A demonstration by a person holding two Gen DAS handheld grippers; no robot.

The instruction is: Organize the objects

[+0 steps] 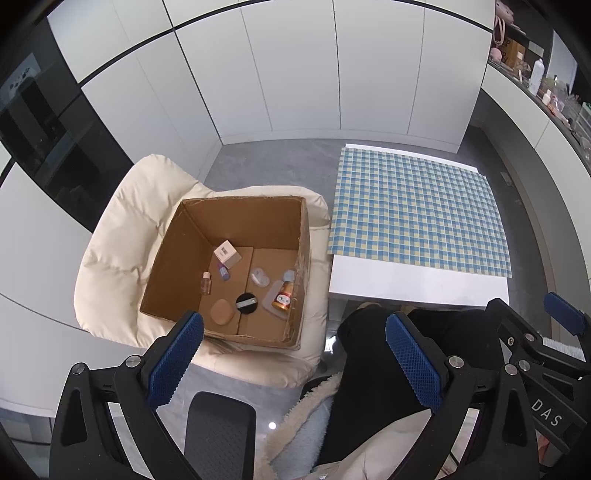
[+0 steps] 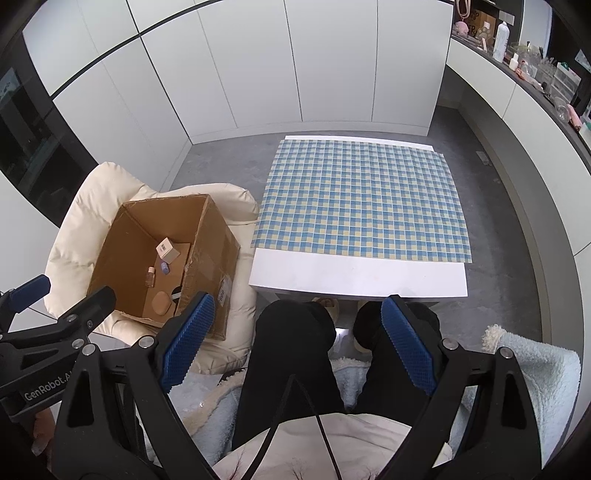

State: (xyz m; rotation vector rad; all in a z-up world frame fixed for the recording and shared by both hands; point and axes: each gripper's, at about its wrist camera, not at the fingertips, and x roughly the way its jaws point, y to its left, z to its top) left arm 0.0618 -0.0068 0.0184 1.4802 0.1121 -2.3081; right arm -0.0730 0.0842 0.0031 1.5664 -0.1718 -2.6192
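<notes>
A cream padded chair (image 1: pixel 114 236) stands on the grey floor (image 1: pixel 280 162), just beside a low white table (image 2: pixel 354 275). A blue-and-yellow checked cloth (image 2: pixel 362 199) covers most of the tabletop, leaving a bare white strip along the near edge. White cabinet doors (image 2: pixel 295 62) line the far wall, and a dark glass-fronted unit (image 1: pixel 48 136) sits at the left. At the right a long counter (image 2: pixel 532 66) carries a white bottle (image 2: pixel 501 36) and assorted clutter too small to identify. In the foreground a seated person's black trousers (image 2: pixel 288 350) show, with a fleecy pale-blue garment (image 2: pixel 535 373) alongside them.
</notes>
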